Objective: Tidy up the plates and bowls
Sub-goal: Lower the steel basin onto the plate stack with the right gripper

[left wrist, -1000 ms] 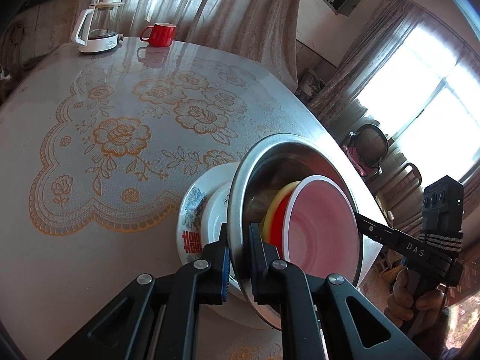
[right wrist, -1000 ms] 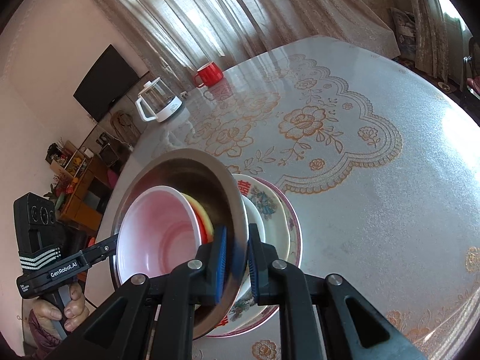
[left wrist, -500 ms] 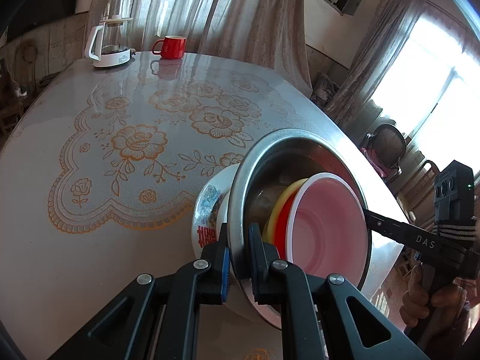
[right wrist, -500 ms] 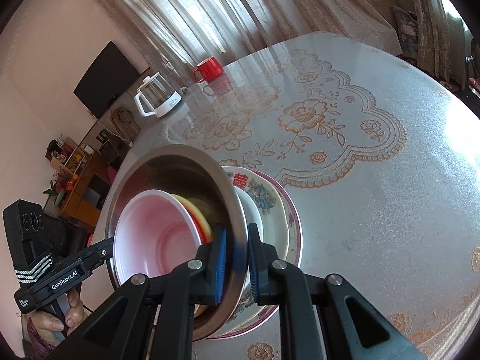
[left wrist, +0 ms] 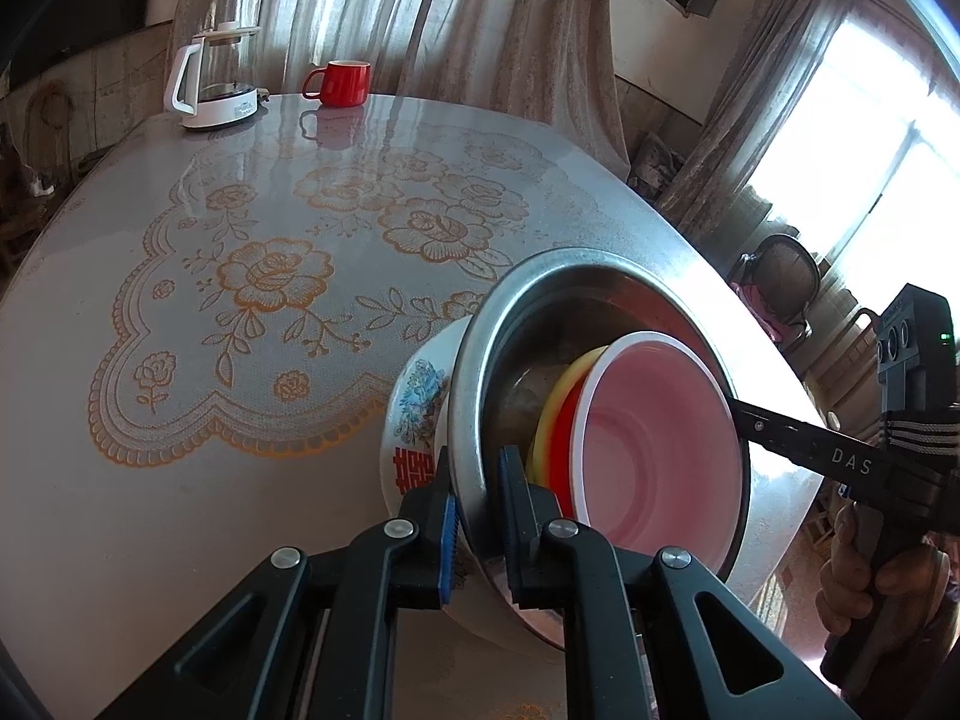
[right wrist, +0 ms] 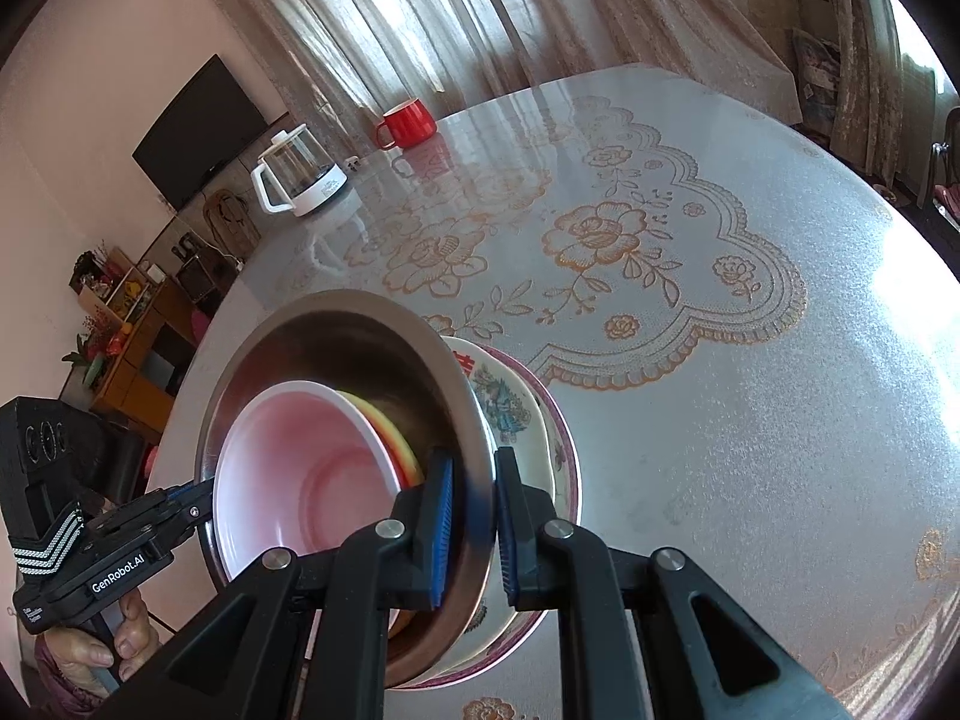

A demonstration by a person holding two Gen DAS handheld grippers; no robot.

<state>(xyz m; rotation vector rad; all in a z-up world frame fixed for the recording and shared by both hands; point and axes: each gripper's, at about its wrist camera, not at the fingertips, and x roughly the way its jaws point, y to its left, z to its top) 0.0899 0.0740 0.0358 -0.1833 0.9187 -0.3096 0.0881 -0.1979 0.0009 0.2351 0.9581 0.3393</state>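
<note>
A steel bowl [left wrist: 540, 300] holds a nested yellow bowl [left wrist: 555, 408], red bowl and a white-rimmed pink bowl [left wrist: 654, 438]. It sits on a stack of white floral plates [left wrist: 414, 414], also in the right wrist view [right wrist: 510, 414], with a purple-rimmed plate [right wrist: 567, 456] at the bottom. My left gripper [left wrist: 477, 510] is shut on the steel bowl's near rim. My right gripper [right wrist: 474, 516] is shut on the opposite rim of the steel bowl [right wrist: 336, 324]. The pink bowl [right wrist: 306, 468] faces the right wrist camera.
The round table [left wrist: 180, 420] has a lace floral cover. A glass kettle on a white base [left wrist: 216, 84] and a red mug [left wrist: 339, 81] stand at its far edge. Chairs [left wrist: 786, 282] stand by the window; a cabinet [right wrist: 132, 336] stands under a TV.
Both grippers keep their hold on the steel bowl's rim. The view has shifted a little; the bowl stack stays on the plates.
</note>
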